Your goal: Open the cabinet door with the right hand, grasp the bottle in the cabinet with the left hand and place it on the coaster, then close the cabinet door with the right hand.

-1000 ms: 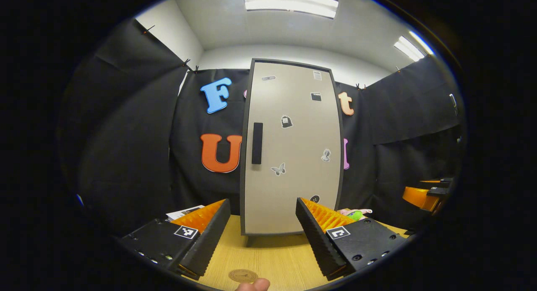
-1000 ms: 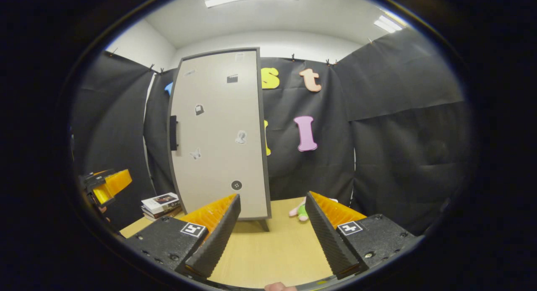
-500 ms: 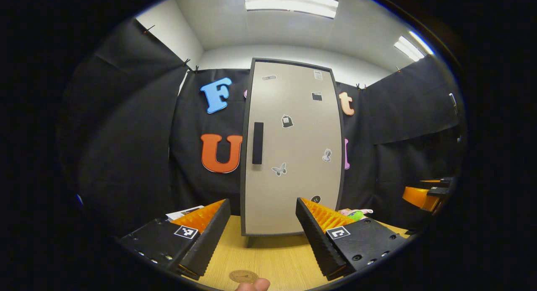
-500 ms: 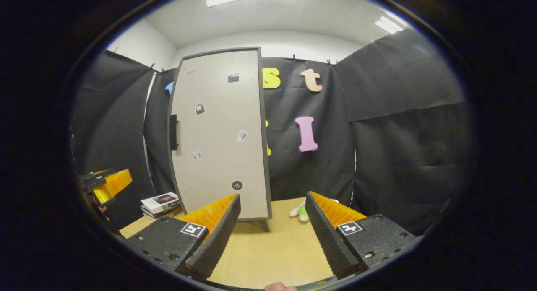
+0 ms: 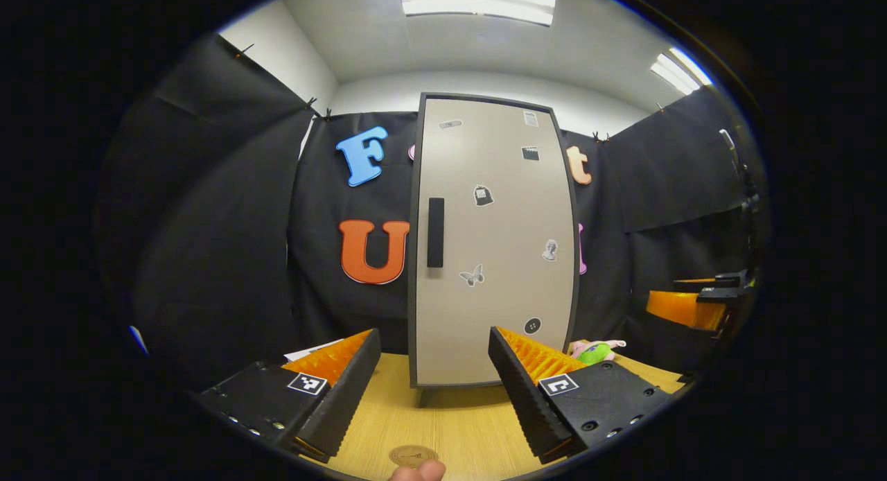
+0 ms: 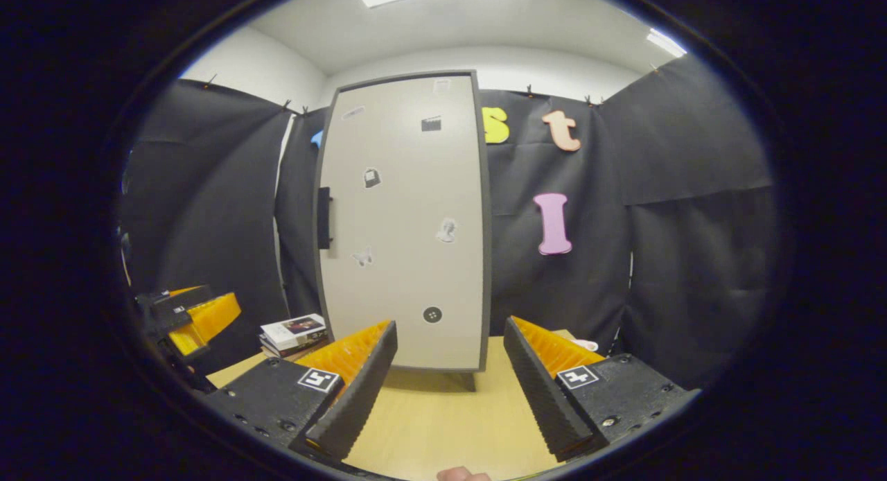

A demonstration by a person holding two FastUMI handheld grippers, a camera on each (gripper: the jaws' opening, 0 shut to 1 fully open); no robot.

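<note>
Bottle presumably sits hidden behind the shut beige dark-framed cabinet door [image 6: 405, 217] on the pale wooden desk [image 6: 443, 418], so the right gripper [image 6: 449, 370], fingers spread empty, could slip off the slim black handle [image 6: 323, 217] or rock the cabinet

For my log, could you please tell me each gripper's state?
Left gripper: tongs open, holding nothing.
Right gripper: tongs open, holding nothing.

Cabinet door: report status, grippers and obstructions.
Left gripper open, empty. Right gripper open, empty, short of the handle. Cabinet door shut; coaster bare. Nothing in the way.
</note>
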